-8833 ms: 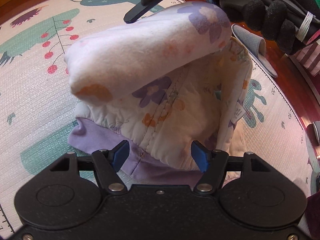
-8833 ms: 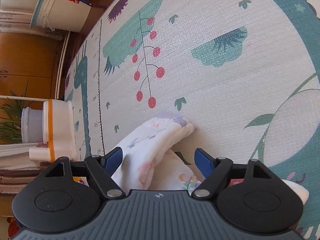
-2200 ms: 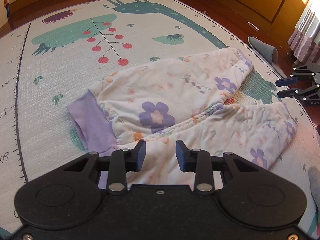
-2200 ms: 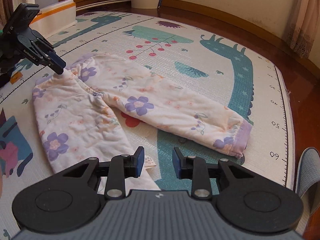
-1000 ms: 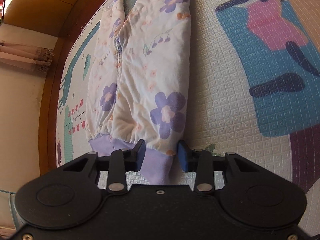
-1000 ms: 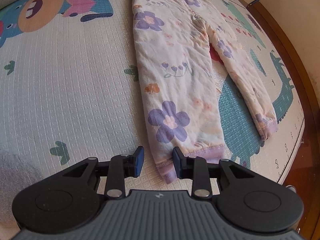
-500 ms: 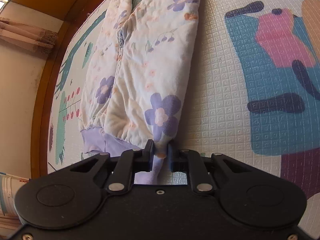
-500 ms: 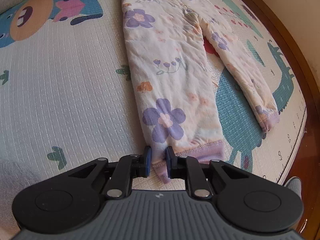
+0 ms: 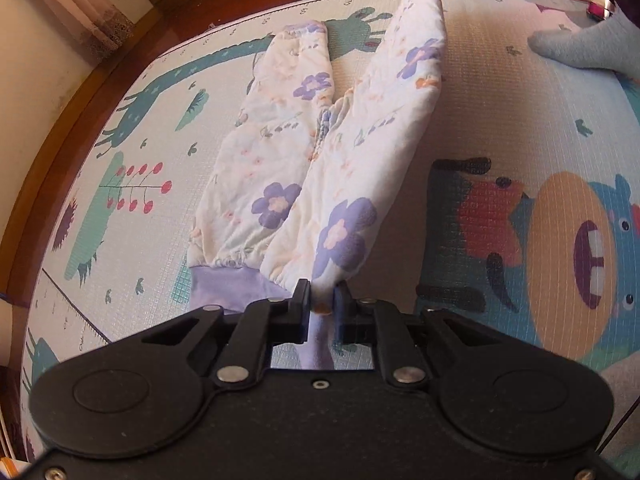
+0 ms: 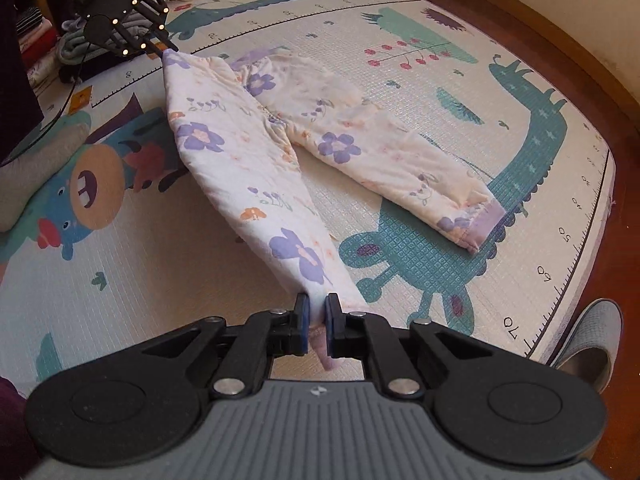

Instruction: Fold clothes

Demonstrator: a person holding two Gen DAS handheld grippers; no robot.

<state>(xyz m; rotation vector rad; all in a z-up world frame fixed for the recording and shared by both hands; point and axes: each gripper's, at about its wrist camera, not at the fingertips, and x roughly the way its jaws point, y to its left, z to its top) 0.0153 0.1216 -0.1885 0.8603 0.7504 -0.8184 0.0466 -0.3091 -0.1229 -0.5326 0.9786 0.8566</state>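
The soft, quilted white trousers with purple flowers [image 10: 256, 148] look light and limp; one leg hangs lifted between the left claw [image 9: 322, 300], clamped on the waistband corner, and the right claw [image 10: 314, 312], clamped on its cuff, the other leg flat mid-mat on the animal-print foam play mat [image 10: 400, 20].

Both wrist cameras sit low over the play mat [image 9: 500, 80], each looking along its fingers from opposite ends of the floral trousers [image 10: 248, 152]. The 2 views share the trousers and mat centre.
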